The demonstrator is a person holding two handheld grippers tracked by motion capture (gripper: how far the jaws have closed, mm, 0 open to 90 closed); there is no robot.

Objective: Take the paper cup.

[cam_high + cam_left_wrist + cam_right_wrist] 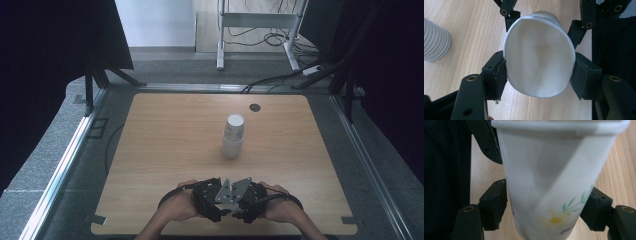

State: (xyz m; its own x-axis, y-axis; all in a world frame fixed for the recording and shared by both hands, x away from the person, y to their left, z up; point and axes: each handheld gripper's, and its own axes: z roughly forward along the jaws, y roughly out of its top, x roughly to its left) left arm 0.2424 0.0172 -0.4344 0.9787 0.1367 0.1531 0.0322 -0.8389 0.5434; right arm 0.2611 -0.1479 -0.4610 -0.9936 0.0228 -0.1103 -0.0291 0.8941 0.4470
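Note:
A single white paper cup (539, 60) is held between both grippers near the table's front edge. My left gripper (540, 72) is shut on it near the rim, pressing the open mouth into an oval that faces the camera. My right gripper (546, 205) is shut on the cup's (549, 170) lower part, where a yellow daisy print shows. In the high view both grippers, left (212, 197) and right (247, 195), meet nose to nose and their grey plates cover the cup. A stack of white paper cups (233, 136) stands mouth-down at the table's middle, its ribbed side (435, 41) also in the left gripper view.
The wooden table (165, 150) has a dark cable hole (255, 107) near its far edge. Aluminium rails (65, 160) run along both sides. Beyond the table stand a white desk frame (257, 30), floor cables and black screens.

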